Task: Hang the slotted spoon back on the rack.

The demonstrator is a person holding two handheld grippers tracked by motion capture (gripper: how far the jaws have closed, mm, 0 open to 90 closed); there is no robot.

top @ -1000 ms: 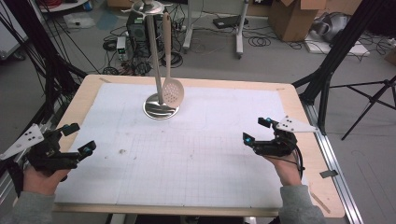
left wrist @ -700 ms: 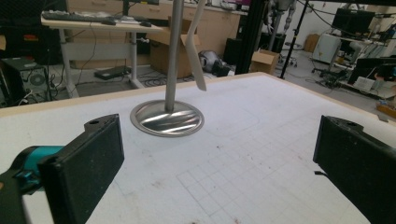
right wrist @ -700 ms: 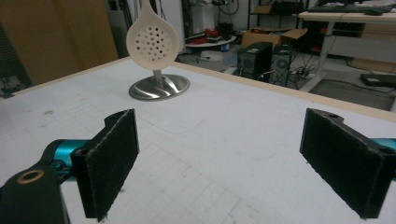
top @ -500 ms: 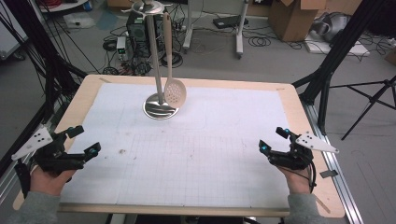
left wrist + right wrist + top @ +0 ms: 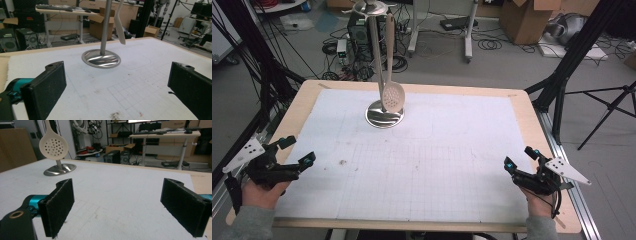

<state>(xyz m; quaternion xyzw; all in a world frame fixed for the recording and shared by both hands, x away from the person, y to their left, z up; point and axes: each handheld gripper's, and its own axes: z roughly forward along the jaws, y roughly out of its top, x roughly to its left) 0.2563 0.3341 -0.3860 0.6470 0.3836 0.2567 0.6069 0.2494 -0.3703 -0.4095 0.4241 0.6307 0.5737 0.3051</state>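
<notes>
A metal stand with a round base [image 5: 384, 117] rises at the far middle of the white gridded mat [image 5: 437, 150]. A cream slotted spoon [image 5: 392, 97] hangs from the stand's top, its perforated bowl just above the base. My left gripper [image 5: 299, 150] rests open near the table's front left edge, nothing between its jaws. My right gripper [image 5: 518, 156] is open near the front right corner, also holding nothing. The left gripper [image 5: 117, 75] faces the base [image 5: 101, 58] and spoon [image 5: 120, 25] across bare mat. The right gripper [image 5: 120, 195] has the spoon [image 5: 53, 146] far off to its left.
The mat covers a wooden table [image 5: 532, 115] whose bare rim shows all round. Black frame poles [image 5: 577, 50] and a tripod [image 5: 607, 107] stand beside the right edge. Cables, a computer case and cardboard boxes [image 5: 522, 17] lie on the floor beyond.
My right gripper has drawn back toward the front right corner of the table. The left gripper has barely shifted. Both stay open; the spoon and stand have not moved.
</notes>
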